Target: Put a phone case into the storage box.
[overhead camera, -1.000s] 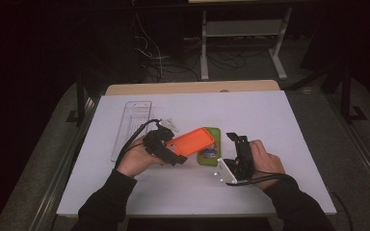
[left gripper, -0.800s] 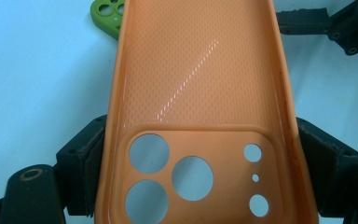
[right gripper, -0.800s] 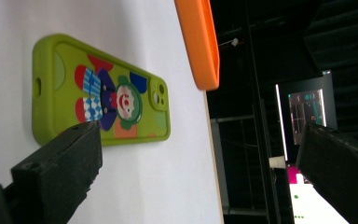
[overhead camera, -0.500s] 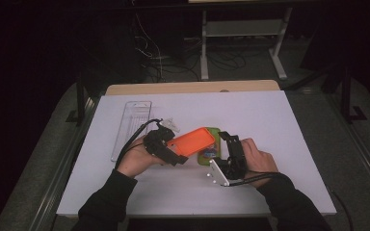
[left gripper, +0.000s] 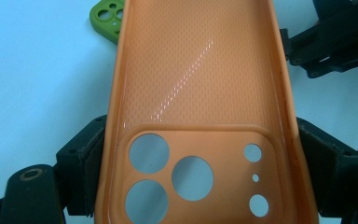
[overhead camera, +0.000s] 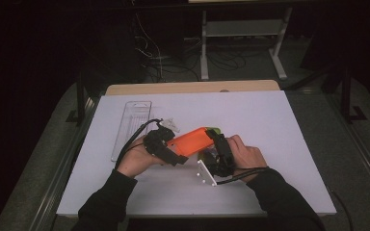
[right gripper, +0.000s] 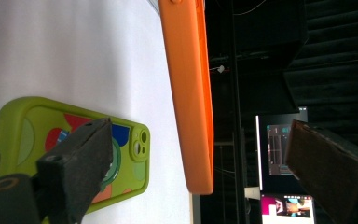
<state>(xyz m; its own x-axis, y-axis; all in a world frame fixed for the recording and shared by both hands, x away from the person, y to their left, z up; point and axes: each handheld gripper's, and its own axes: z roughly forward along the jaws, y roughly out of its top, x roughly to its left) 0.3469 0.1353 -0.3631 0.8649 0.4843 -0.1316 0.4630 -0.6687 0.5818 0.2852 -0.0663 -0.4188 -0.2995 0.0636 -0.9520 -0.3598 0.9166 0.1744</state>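
- Left gripper (left gripper: 193,154): your jaws clamp the orange phone case (left gripper: 196,88) across its camera end, one pad on each long edge; the case runs forward from the jaws, hollow side facing this camera.
- Right gripper (right gripper: 205,158): your jaws stand wide apart and hold nothing; the free end of the orange case, seen edge-on, sits in the gap between them, touching neither pad.
- Green phone case (right gripper: 70,149): it lies flat on the white table (overhead camera: 279,125) just beyond and below your right gripper, under the raised orange case.
- Clear plastic tray (overhead camera: 131,126): it rests on the table, off to the far side of your left gripper, apart from both cases.
- Risk: the case is likely soft, so closing the right jaws off-centre may buckle or twist it out of the left pads.
- Risk: lowering the right gripper could nudge the green case aside.
- Count: two phone cases (one orange, one green), one tray, two grippers.
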